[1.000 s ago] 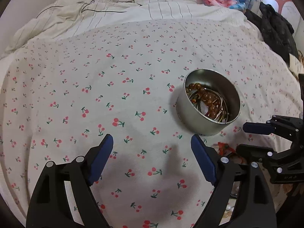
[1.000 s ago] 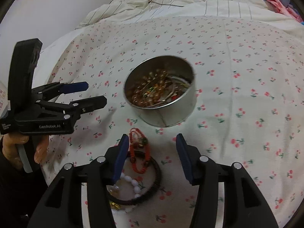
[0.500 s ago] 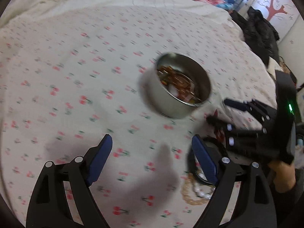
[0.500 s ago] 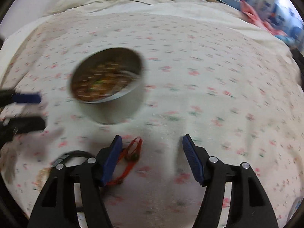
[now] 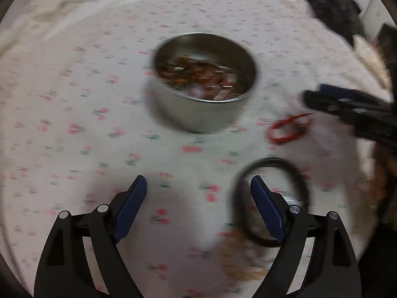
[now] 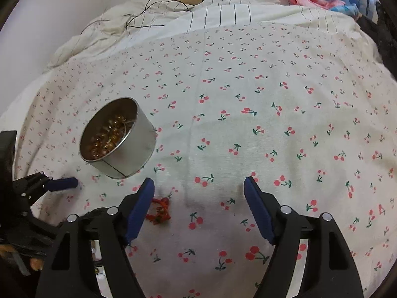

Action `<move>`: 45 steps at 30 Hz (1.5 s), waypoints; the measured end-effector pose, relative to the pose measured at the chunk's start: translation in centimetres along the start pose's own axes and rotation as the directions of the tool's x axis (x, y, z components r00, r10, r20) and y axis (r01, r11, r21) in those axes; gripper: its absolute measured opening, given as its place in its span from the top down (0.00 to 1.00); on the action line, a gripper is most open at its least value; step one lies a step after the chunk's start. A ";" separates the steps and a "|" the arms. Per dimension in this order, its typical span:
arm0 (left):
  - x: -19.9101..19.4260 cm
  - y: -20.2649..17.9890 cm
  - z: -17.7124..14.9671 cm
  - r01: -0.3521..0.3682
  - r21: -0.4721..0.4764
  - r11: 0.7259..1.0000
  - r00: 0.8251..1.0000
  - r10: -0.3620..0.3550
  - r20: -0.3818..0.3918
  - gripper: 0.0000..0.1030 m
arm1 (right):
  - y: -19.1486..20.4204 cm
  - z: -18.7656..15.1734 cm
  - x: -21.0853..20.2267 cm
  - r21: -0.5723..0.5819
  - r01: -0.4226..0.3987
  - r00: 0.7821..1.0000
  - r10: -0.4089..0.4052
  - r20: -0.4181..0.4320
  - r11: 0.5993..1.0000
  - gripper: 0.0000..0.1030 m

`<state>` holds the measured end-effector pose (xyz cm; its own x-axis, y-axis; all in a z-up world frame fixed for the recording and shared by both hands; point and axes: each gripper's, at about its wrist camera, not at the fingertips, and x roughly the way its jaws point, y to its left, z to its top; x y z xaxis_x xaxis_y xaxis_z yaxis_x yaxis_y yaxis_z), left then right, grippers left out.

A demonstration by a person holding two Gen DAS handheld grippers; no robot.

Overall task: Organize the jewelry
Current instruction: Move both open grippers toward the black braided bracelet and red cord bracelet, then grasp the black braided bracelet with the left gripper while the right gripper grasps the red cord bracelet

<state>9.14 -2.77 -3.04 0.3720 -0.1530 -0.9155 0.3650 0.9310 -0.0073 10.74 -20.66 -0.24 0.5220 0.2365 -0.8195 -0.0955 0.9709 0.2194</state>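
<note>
Left wrist view, blurred: the left gripper (image 5: 198, 193) hangs with its fingers spread wide and nothing between them, above the cherry-print bed sheet (image 5: 74, 99). A second ago it looked at bare sheet with the round silver tin of amber beads (image 5: 204, 82) off to the right — now the tin sits ahead at centre, and the black cord bracelet (image 5: 273, 198) loops around its right finger, with a pale beaded piece (image 5: 243, 260) just below. The red woven bracelet (image 5: 289, 129) lies right of the tin, near the right gripper (image 5: 347, 109).

Right wrist view: the right gripper's fingers (image 6: 139, 206) are opening, empty. Earlier the red bracelet lay squarely between them; now it sits beside the left finger, the tin well off to the left.

My reading — the right has swung away and the left is coming in for the black bracelet, so the loose pieces are yet to go into the tin.
</note>
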 end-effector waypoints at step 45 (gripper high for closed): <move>-0.8 5.0 -1.4 -0.232 -0.046 0.972 0.969 0.235 0.078 0.14 | 2.5 -1.3 1.8 -0.102 -0.063 0.997 0.058 -0.052 0.993 0.63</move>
<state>9.49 2.47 -2.85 0.5131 0.0441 -0.8572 0.2296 0.9552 0.1866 10.32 -17.74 -1.83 0.4707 0.2938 -0.8319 -0.2144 0.9528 0.2151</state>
